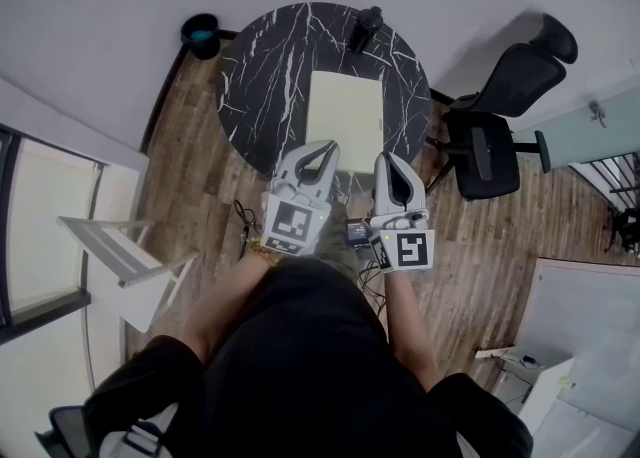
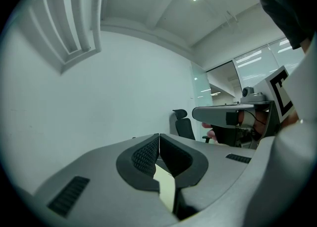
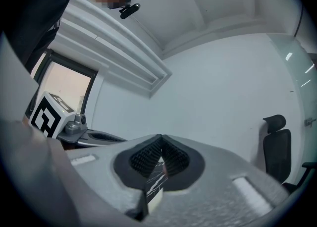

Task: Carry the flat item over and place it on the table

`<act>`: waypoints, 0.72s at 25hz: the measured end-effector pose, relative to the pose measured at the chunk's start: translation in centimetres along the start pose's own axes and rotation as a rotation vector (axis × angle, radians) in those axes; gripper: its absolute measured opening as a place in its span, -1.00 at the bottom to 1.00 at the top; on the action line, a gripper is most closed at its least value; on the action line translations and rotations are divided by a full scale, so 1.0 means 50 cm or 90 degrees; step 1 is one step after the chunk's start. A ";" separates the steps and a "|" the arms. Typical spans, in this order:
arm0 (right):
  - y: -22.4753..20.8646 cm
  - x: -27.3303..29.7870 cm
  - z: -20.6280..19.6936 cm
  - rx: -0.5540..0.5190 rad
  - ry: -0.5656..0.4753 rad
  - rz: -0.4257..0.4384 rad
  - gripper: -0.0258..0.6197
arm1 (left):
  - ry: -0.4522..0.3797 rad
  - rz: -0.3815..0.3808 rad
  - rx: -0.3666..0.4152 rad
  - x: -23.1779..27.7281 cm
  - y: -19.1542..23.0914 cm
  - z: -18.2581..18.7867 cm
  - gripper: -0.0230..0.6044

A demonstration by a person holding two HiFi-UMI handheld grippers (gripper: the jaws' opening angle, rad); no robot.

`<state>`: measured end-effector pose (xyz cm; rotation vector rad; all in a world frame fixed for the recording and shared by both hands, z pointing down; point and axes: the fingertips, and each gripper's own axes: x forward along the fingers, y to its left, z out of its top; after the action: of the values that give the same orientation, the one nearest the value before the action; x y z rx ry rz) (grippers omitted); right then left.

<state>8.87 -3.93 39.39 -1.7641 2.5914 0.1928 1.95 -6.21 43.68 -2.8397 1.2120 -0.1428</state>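
Observation:
The flat item [image 1: 345, 111] is a pale yellow-green sheet that lies on the round black marble table [image 1: 265, 66]. My left gripper [image 1: 328, 149] hovers over the sheet's near left corner, shut, with nothing seen pinched. My right gripper [image 1: 386, 159] is over the near right corner, shut as well. In the left gripper view the jaws [image 2: 159, 139] meet, and a strip of the pale sheet [image 2: 166, 186] shows below them. In the right gripper view the shut jaws [image 3: 161, 141] frame a bit of marble [image 3: 156, 179] and the sheet's edge [image 3: 154, 198].
A black office chair [image 1: 495, 141] stands right of the table. A dark object [image 1: 365, 28] sits at the table's far edge. A black bin [image 1: 202, 34] stands at the back left. A white stand [image 1: 110, 251] is at the left and cables [image 1: 245, 221] lie on the wooden floor.

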 end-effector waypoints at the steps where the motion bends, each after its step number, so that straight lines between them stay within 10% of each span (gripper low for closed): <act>1: 0.000 0.000 -0.001 0.000 0.001 0.000 -0.93 | 0.002 0.000 -0.001 0.000 0.000 -0.001 -0.90; 18: -0.004 0.002 -0.020 0.010 0.012 0.007 -0.93 | 0.024 0.015 -0.011 -0.002 0.009 -0.024 -0.90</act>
<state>9.08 -4.19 40.34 -1.7564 2.6078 0.1557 1.46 -6.46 44.82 -2.8492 1.2586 -0.1864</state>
